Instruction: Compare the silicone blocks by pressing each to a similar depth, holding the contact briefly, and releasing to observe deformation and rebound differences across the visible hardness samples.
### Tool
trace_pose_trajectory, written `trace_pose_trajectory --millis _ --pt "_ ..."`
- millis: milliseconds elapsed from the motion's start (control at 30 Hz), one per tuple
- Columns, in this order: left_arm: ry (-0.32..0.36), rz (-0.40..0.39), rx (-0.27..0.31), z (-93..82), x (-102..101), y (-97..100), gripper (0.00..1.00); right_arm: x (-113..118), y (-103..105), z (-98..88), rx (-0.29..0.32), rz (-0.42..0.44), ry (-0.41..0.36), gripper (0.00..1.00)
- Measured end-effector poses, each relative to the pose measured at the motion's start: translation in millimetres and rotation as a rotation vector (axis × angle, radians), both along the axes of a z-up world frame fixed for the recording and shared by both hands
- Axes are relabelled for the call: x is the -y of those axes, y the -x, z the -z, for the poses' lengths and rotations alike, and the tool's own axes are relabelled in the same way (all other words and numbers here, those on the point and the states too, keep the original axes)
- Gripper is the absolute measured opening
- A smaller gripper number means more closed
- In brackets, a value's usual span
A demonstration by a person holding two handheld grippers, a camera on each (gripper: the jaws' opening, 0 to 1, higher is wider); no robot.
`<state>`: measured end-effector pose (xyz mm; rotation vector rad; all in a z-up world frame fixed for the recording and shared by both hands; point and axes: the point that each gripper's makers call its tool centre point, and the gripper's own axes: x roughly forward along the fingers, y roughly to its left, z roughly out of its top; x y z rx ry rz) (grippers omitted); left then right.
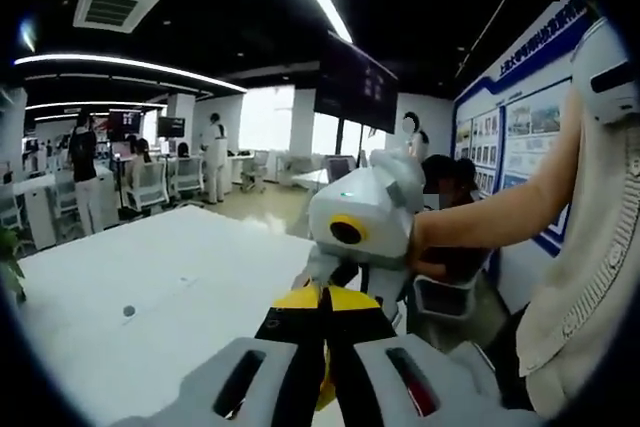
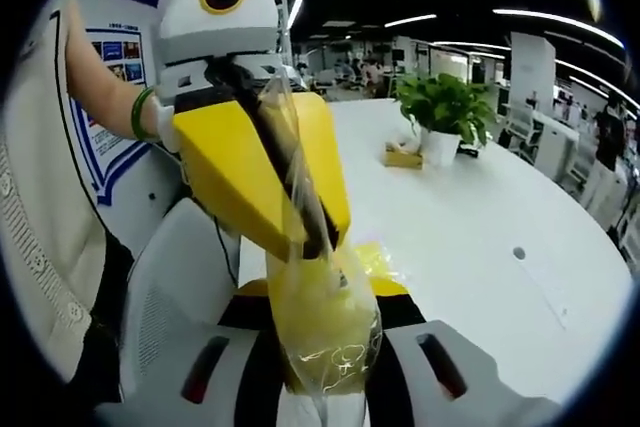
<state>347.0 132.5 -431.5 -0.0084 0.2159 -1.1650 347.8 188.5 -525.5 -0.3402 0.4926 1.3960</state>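
Observation:
A clear plastic bag with a yellow silicone block inside hangs between both grippers over a white table. My right gripper rises from the bottom of the right gripper view, its jaws closed against the bag's lower, filled part. My left gripper comes in from the upper left with yellow jaws pinched on the bag's crumpled upper plastic. In the left gripper view my left gripper stands shut, with a strip of yellow between its jaws. Just beyond its tips sits my right gripper.
A potted plant and a small yellow box stand far back on the table. A person's arm reaches in beside a white mesh chair. Desks and people stand in the office behind the white tabletop.

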Motion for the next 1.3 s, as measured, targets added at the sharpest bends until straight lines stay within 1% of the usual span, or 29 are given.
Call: trace_pose_trajectory --millis 67,133,300,567,867,1000,1067,1167,1200,1233,1267,1300 --pt "0.001 0.0 0.006 -0.2 -1.0 -0.2 0.0 -0.5 -0.3 -0.1 0.006 -0.005 0.002 0.22" --pt "0.003 -0.003 0.003 0.1 -2.3 -0.5 0.0 -1.9 0.0 0.6 -0.002 -0.007 0.005 0.23" --pt "0.009 -0.007 -0.002 0.8 -5.7 -1.1 0.0 -4.4 0.9 1.4 0.001 -0.012 0.006 0.24" --pt "0.021 -0.023 -0.01 2.9 -10.0 -3.0 0.0 -6.7 0.1 4.2 0.016 -0.027 0.022 0.25" --pt "0.042 -0.048 -0.048 9.6 -15.7 -4.5 0.0 -8.7 2.0 11.6 -0.003 -0.035 0.044 0.28" --pt "0.04 -0.056 -0.056 12.4 -16.7 -5.4 0.0 -9.3 2.5 14.3 0.001 -0.04 0.043 0.29" --pt "0.039 -0.062 -0.064 14.5 -17.4 -6.5 0.0 -9.3 1.5 15.7 0.025 -0.043 0.039 0.31" --pt "0.017 -0.082 -0.081 23.0 -18.7 -9.8 0.0 -10.5 -1.2 12.8 0.027 -0.025 0.007 0.34" --pt "0.017 -0.081 -0.096 25.6 -18.7 -9.7 0.0 -10.2 -2.0 11.7 0.029 -0.019 -0.003 0.36" --pt "0.017 -0.084 -0.103 27.7 -18.9 -10.0 0.0 -8.4 -6.1 10.4 0.068 -0.01 -0.008 0.37" --pt "0.016 -0.089 -0.103 29.8 -19.3 -10.5 0.0 -7.8 -8.0 9.3 0.087 -0.004 -0.014 0.4" --pt "0.015 -0.095 -0.117 33.5 -20.2 -11.4 0.0 -4.9 -11.8 7.9 0.127 0.011 -0.023 0.46"
